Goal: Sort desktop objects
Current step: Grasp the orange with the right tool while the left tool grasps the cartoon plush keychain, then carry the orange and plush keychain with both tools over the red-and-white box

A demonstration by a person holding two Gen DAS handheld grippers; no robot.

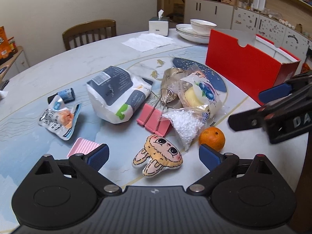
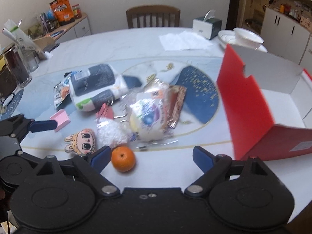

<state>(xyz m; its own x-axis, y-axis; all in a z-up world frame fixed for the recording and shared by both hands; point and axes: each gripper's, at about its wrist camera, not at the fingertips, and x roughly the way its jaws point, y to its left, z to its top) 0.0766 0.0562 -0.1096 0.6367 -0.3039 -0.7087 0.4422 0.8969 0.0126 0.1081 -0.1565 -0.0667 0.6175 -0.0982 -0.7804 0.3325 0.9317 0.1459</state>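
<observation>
A heap of small objects lies mid-table: a white and dark tissue pack (image 1: 117, 95), a pink binder clip (image 1: 154, 121), a bag of white beads (image 1: 187, 126), a wrapped blueberry bun (image 1: 200, 95), a bunny plush (image 1: 159, 156), an orange (image 1: 212, 138) and a pink ridged piece (image 1: 82, 148). My left gripper (image 1: 154, 157) is open, with the plush between its fingers. My right gripper (image 2: 150, 159) is open just above the table, the orange (image 2: 123, 159) beside its left finger. An open red box (image 2: 263, 115) stands to the right, and also shows in the left wrist view (image 1: 247, 66).
A crumpled snack wrapper (image 1: 58, 119) and a small dark bottle (image 1: 65, 95) lie left of the heap. At the far side are a tissue box (image 1: 159, 25), a paper sheet (image 1: 148, 42), stacked plates with a bowl (image 1: 197, 30) and a wooden chair (image 1: 89, 33). Jars (image 2: 17, 66) stand at the left edge.
</observation>
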